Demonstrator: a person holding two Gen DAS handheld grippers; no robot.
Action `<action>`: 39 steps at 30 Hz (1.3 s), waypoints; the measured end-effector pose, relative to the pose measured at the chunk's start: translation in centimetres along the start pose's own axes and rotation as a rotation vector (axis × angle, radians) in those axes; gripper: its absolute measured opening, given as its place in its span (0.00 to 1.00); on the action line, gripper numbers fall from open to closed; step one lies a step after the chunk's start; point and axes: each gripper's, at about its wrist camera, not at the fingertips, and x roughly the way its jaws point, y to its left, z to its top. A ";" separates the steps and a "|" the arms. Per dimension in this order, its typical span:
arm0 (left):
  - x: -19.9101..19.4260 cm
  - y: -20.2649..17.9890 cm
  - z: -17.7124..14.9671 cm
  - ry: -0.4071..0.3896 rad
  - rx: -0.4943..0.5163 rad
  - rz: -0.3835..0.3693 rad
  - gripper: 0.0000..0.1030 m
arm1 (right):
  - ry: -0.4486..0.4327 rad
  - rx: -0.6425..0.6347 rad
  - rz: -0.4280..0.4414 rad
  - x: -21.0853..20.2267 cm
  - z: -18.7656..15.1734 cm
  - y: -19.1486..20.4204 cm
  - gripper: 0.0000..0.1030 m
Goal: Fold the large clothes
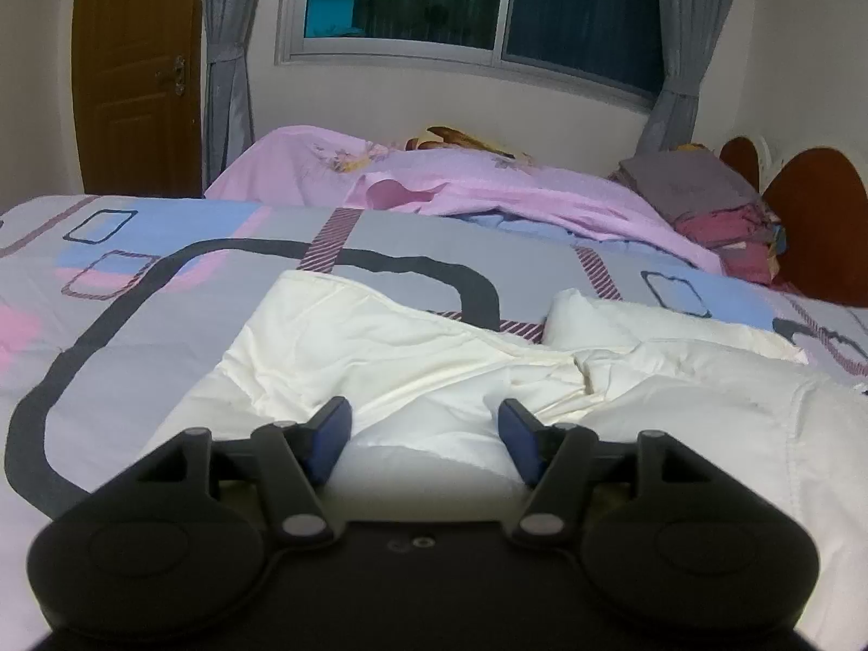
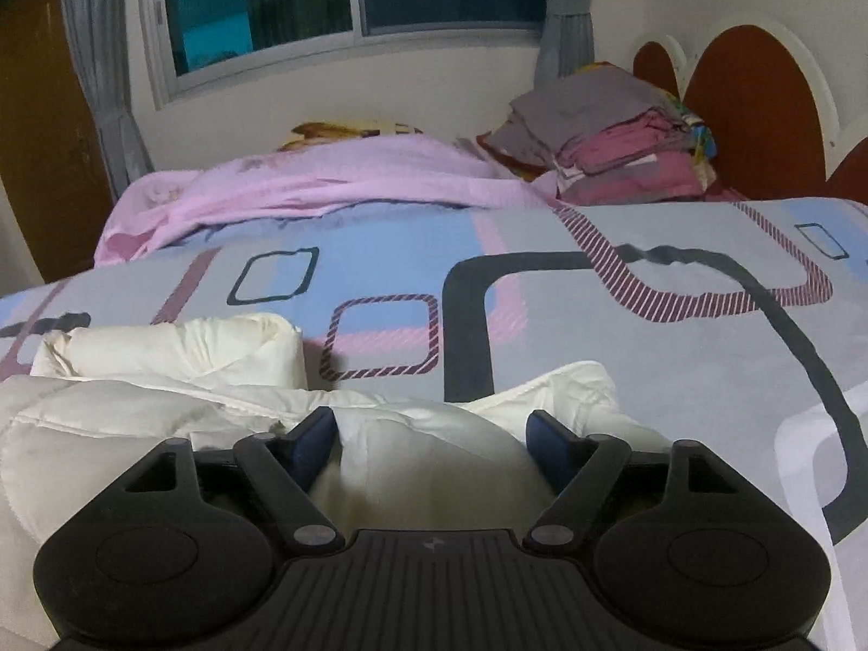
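A cream-white padded garment (image 1: 412, 358) lies crumpled on the patterned bedspread (image 1: 135, 293). One rolled sleeve (image 1: 640, 325) lies at its far right in the left wrist view. My left gripper (image 1: 426, 426) hovers low over the garment's near part, jaws apart, with cloth below the gap and the blue pads (image 1: 328, 434) clear of it. In the right wrist view the same garment (image 2: 135, 423) fills the lower left. My right gripper (image 2: 431, 439) stands open astride a puffed fold (image 2: 428, 450) that bulges up between its pads (image 2: 312, 445) without being pinched.
A pink sheet (image 1: 488, 190) is heaped on the far side of the bed. A stack of folded grey and maroon linen (image 2: 613, 135) sits by the brown headboard (image 2: 754, 108). Beyond are a window (image 1: 477, 0), grey curtains and a wooden door (image 1: 135, 65).
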 end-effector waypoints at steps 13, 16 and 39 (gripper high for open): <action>-7.0 -0.3 1.2 -0.056 -0.036 -0.036 0.58 | -0.146 -0.084 0.122 -9.3 0.9 3.6 0.73; -8.6 -1.0 0.1 -0.059 0.001 -0.052 0.59 | -0.147 -0.138 0.125 -10.3 -0.7 5.0 0.73; -7.7 -0.2 -4.1 0.050 -0.025 0.005 0.61 | -0.027 -0.095 -0.050 -8.6 -6.9 0.3 0.73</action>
